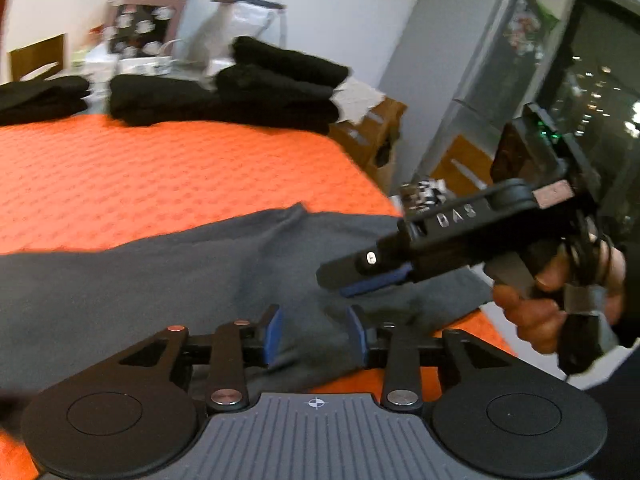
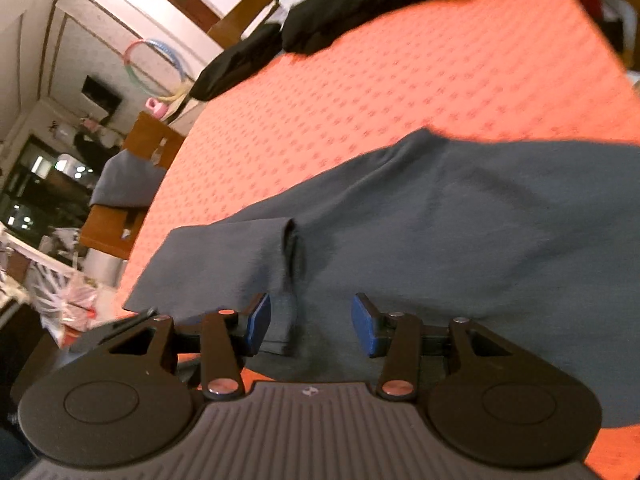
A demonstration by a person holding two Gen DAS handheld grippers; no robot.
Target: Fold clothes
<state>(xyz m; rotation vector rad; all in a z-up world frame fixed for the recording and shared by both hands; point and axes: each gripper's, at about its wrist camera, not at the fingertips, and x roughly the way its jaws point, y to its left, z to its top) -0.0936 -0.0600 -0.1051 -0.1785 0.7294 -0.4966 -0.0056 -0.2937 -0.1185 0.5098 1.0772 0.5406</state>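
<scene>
On the orange patterned worktop (image 1: 160, 172), a dark grey garment (image 1: 160, 280) is spread flat near the front edge, one sleeve (image 2: 224, 264) extended sideways. Above it the left hand-held gripper (image 1: 314, 334) is held with blue pads (image 1: 273, 334) parted, nothing gripped between them. The right hand-held gripper (image 2: 310, 324) is likewise seen parted over the cloth, a folded seam (image 2: 290, 276) lying between its pads without being pinched. Folded black clothes (image 1: 248, 88) are stacked at the far edge.
</scene>
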